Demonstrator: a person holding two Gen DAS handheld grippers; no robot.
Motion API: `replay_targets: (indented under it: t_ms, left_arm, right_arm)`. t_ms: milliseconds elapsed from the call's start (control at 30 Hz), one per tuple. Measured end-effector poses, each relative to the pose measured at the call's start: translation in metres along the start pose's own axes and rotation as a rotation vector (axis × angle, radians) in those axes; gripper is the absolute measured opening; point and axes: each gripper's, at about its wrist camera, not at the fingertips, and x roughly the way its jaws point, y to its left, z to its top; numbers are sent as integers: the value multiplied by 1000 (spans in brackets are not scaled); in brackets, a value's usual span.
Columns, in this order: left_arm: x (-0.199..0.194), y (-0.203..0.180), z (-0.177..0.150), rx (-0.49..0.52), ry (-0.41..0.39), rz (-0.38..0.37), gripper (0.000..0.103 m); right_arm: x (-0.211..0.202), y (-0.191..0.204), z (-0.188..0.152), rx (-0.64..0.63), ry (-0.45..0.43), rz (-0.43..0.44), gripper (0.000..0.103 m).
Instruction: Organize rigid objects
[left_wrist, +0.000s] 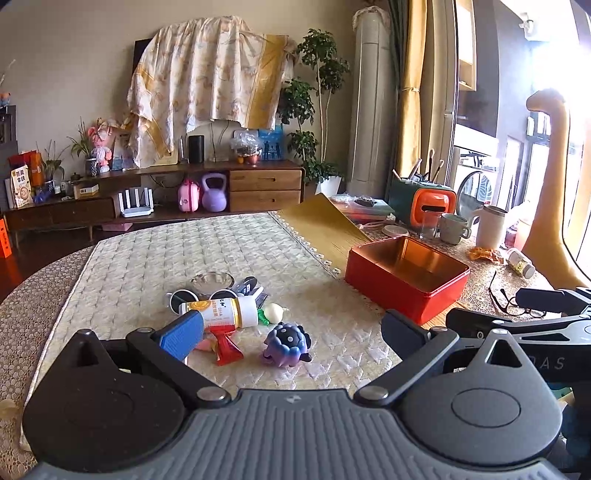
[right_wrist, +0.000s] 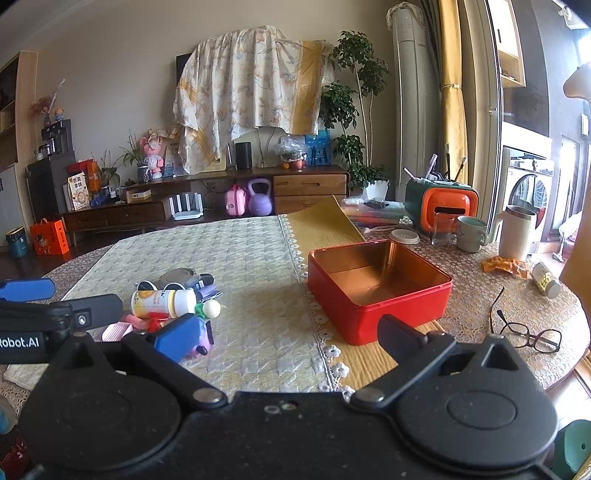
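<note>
A pile of small things lies on the cream quilted mat (left_wrist: 147, 258). It holds a white bottle (left_wrist: 221, 312) (right_wrist: 162, 298) with an orange label on its side, a red toy (left_wrist: 226, 345), a purple spiky toy (left_wrist: 286, 343) (right_wrist: 202, 341), a metal bowl (left_wrist: 212, 282) and a white-and-green piece (right_wrist: 210, 309). To the right stands an open red tin (left_wrist: 406, 280) (right_wrist: 376, 288) with nothing in it. My left gripper (left_wrist: 291, 334) hangs open just short of the pile. My right gripper (right_wrist: 291, 336) is open too, between the pile and the tin.
A gold lid (right_wrist: 325, 225) leans behind the tin. Black glasses (right_wrist: 528, 332) lie right of it. Farther back are an orange tissue box (right_wrist: 443, 210), a glass, mugs (right_wrist: 471, 232), a white kettle (right_wrist: 517, 236) and a toppled jar (right_wrist: 546, 282).
</note>
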Motion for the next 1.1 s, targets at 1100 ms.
replay_targets:
  t_ms: [1100]
  left_arm:
    - [94, 85, -7, -93, 171, 125, 103]
  right_arm:
    - [83, 26, 13, -156, 149, 163, 103]
